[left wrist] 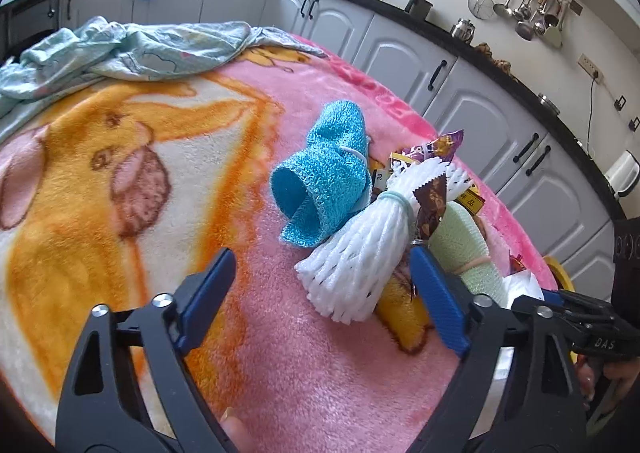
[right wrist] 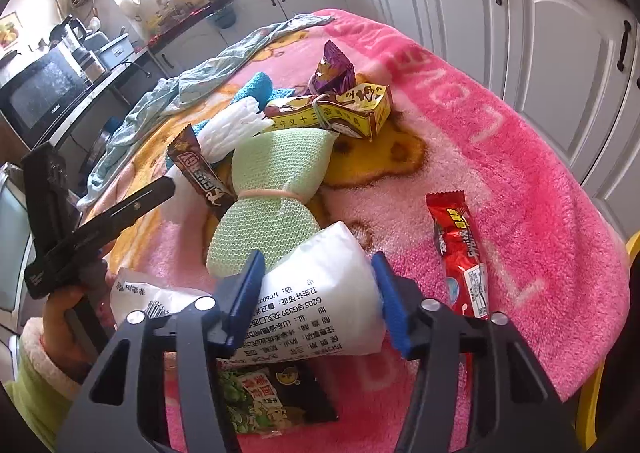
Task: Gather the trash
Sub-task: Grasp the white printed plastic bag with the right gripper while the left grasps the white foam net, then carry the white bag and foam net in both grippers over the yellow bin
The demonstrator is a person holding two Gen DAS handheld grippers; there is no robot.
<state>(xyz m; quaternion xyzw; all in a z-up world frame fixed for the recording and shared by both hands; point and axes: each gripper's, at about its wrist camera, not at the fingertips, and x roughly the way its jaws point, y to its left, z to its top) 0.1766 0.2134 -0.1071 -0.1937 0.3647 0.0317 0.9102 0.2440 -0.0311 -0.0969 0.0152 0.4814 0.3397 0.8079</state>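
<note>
Trash lies heaped on a pink blanket [left wrist: 280, 353]. My left gripper [left wrist: 324, 289] is open just above it. A white foam net [left wrist: 360, 249] reaches in between its fingers near the right one, and neither pad presses it. Beyond lie a blue mesh net [left wrist: 320, 189], a green foam net [right wrist: 276, 181], a brown wrapper [right wrist: 200, 173], a purple wrapper [right wrist: 334, 73] and a yellow carton [right wrist: 340, 113]. My right gripper [right wrist: 318, 293] is shut on a white printed plastic bag [right wrist: 316, 273], with a pad on each side. A red wrapper [right wrist: 460, 253] lies to its right, and a green snack packet [right wrist: 260, 393] lies under it.
A crumpled light blue cloth [left wrist: 120, 49] covers the blanket's far end. Grey kitchen cabinets [left wrist: 480, 113] under a dark counter run along behind the table. A yellow chair edge [right wrist: 632, 245] shows at the right. A sleeved hand [right wrist: 52, 333] holds the other gripper.
</note>
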